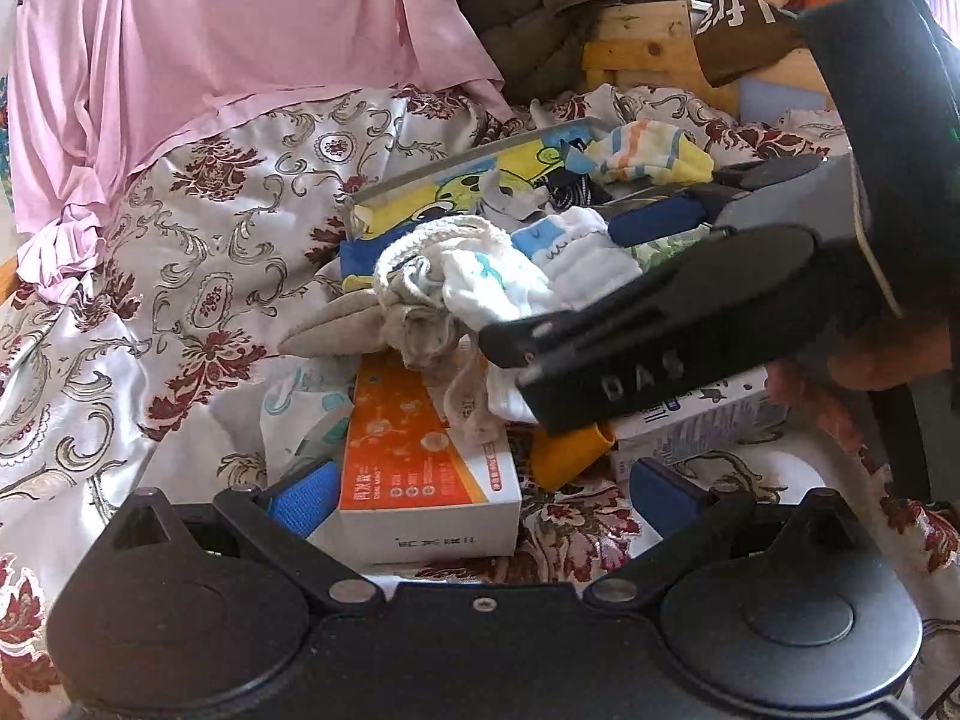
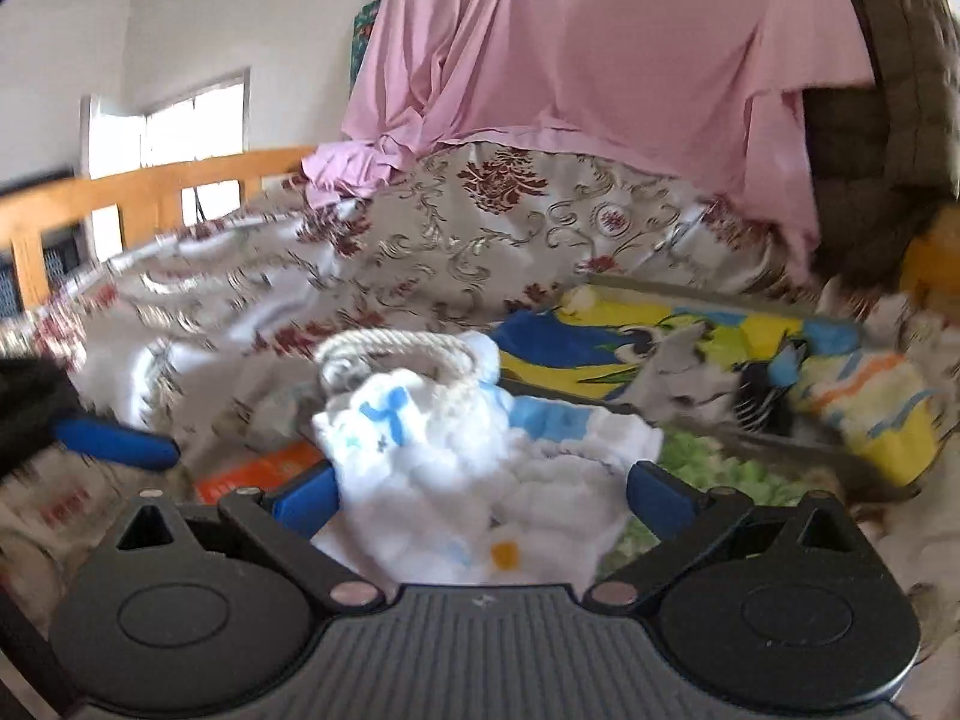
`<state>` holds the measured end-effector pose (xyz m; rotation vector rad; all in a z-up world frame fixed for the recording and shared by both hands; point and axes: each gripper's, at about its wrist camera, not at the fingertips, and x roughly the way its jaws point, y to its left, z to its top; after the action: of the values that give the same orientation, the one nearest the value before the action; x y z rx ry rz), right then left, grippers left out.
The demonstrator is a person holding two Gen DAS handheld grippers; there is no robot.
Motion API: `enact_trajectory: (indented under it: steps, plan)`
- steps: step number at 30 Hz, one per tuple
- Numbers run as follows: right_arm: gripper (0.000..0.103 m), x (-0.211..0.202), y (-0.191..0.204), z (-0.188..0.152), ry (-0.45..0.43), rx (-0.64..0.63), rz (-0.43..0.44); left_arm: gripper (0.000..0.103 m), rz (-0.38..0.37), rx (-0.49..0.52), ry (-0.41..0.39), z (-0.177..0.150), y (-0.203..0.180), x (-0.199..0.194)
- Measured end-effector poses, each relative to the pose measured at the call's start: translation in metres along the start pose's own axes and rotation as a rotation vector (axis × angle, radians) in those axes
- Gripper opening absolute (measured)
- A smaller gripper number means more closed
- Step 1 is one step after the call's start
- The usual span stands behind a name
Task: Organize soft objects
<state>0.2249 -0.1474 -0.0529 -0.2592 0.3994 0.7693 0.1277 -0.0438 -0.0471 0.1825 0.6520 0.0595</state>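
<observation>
A heap of small soft items lies on the bed: a white baby cloth (image 1: 510,282) (image 2: 468,480), a beige cloth piece (image 1: 372,324), a rope loop (image 1: 432,240) (image 2: 396,354) and a striped yellow sock (image 1: 648,153) (image 2: 864,402). The sock rests in a shallow cartoon-print box (image 1: 450,180) (image 2: 630,336). My right gripper (image 2: 483,498) is open, its blue pads either side of the white cloth. In the left wrist view its upper finger (image 1: 654,222) reaches over that cloth. My left gripper (image 1: 483,498) is open and low, straddling an orange-and-white carton (image 1: 420,468).
A floral satin bedspread (image 1: 198,228) covers the bed, with a pink sheet (image 1: 210,30) and a brown quilted jacket (image 1: 540,6) draped behind. A white carton (image 1: 696,420) lies under the hand on the right. A wooden bed rail (image 2: 150,186) runs at the left.
</observation>
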Motion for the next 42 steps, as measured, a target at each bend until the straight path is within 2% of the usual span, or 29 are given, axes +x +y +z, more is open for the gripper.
enact_trajectory:
  steps: [2, 5, 8, 11, 13, 16, 20, 22, 25, 29, 30, 32, 33, 34, 37, 41, 42]
  plan:
    - [0.102, 0.002, -0.002, -0.002, 0.013, 0.02, -0.006, 0.102, -0.005, 0.001, -0.004, 0.001, -0.002, 0.001]
    - [0.096, 0.003, -0.005, -0.005, 0.011, 0.023, -0.023, 0.102, -0.007, 0.006, -0.008, 0.001, -0.002, 0.001]
    - [0.083, 0.001, -0.004, -0.005, 0.004, 0.01, -0.041, 0.102, -0.008, 0.004, -0.008, 0.001, -0.002, 0.002]
    - [0.061, 0.0, 0.0, -0.006, 0.004, -0.039, -0.056, 0.102, -0.006, 0.0, -0.012, 0.001, -0.002, 0.001]
    - [0.036, -0.001, 0.001, -0.006, 0.009, -0.055, -0.07, 0.102, -0.01, 0.0, -0.019, 0.001, -0.003, 0.002]
    - [0.022, -0.007, -0.006, -0.003, 0.005, -0.047, -0.087, 0.102, -0.018, 0.018, -0.03, 0.002, -0.007, 0.004]
    - [0.013, -0.018, -0.021, 0.003, -0.018, -0.003, -0.092, 0.102, -0.047, 0.067, -0.041, 0.004, -0.015, 0.008]
    - [0.004, -0.023, -0.027, 0.006, -0.035, 0.004, -0.125, 0.102, -0.064, 0.093, -0.047, 0.004, -0.019, 0.011]
    - [0.002, -0.027, -0.044, 0.007, -0.039, 0.051, -0.155, 0.099, -0.092, 0.118, -0.037, 0.003, -0.024, 0.015]
    - [0.003, -0.023, -0.063, 0.004, -0.013, 0.148, -0.1, 0.095, -0.125, 0.15, -0.023, 0.001, -0.032, 0.02]
    - [0.007, -0.023, -0.065, 0.004, -0.012, 0.161, -0.08, 0.093, -0.129, 0.155, -0.02, 0.001, -0.033, 0.022]
    - [0.027, -0.023, -0.067, 0.003, -0.01, 0.196, -0.017, 0.091, -0.134, 0.171, -0.008, 0.001, -0.035, 0.026]
    - [0.046, -0.024, -0.066, 0.003, -0.015, 0.206, 0.008, 0.089, -0.134, 0.182, -0.004, 0.002, -0.036, 0.029]
    - [0.056, -0.024, -0.065, 0.003, -0.022, 0.203, 0.022, 0.087, -0.132, 0.192, 0.0, 0.002, -0.036, 0.031]
    - [0.06, -0.019, -0.057, 0.004, -0.022, 0.176, 0.037, 0.081, -0.125, 0.216, 0.017, 0.004, -0.036, 0.039]
    - [0.06, -0.008, -0.042, 0.001, 0.004, 0.111, 0.031, 0.074, -0.121, 0.248, 0.029, 0.006, -0.037, 0.046]
    - [0.058, -0.006, -0.036, -0.001, 0.002, 0.08, 0.02, 0.072, -0.117, 0.26, 0.035, 0.006, -0.038, 0.048]
